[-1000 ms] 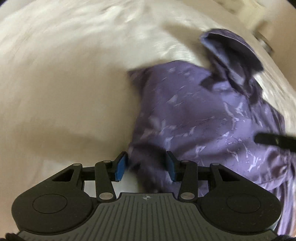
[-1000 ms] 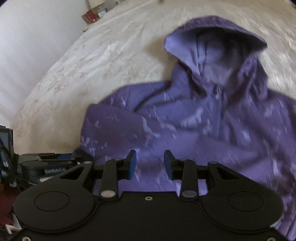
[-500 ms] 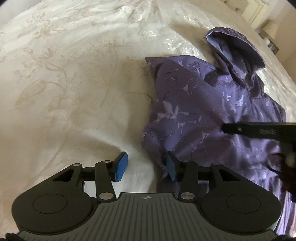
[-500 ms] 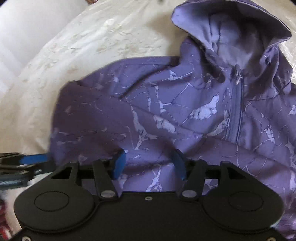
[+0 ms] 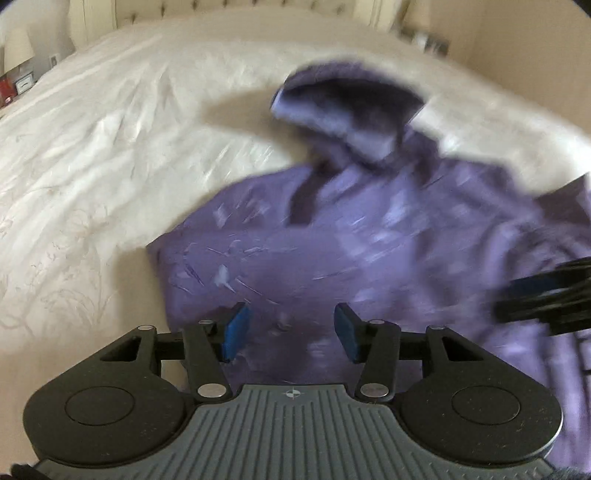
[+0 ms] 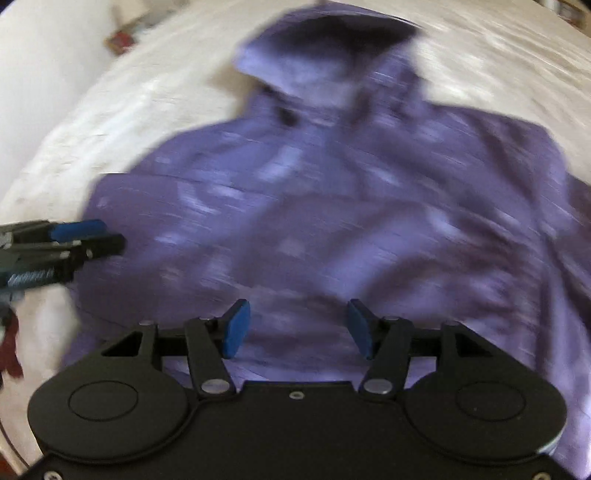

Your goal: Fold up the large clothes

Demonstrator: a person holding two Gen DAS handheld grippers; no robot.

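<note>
A purple hooded jacket (image 5: 332, 251) with pale marbled marks lies on a cream bedspread (image 5: 110, 147), hood (image 5: 343, 99) pointing away. It fills the right wrist view (image 6: 332, 206), hood (image 6: 332, 48) at the top. My left gripper (image 5: 290, 332) is open and empty, hovering over the jacket's left lower part. My right gripper (image 6: 295, 328) is open and empty over the jacket's lower middle. The right gripper shows at the right edge of the left wrist view (image 5: 546, 295); the left gripper shows at the left edge of the right wrist view (image 6: 62, 243). Both views are motion-blurred.
The bedspread (image 6: 110, 110) spreads to the left and beyond the hood. A bedside lamp (image 5: 16, 48) and small items stand at the far left. A padded headboard (image 5: 258, 7) runs along the back. A pale wall (image 6: 37, 74) lies left of the bed.
Both grippers have swung over the jacket: the left view turned from the jacket's left edge toward its middle, and the right pulled back, showing the whole jacket. Both stay open.
</note>
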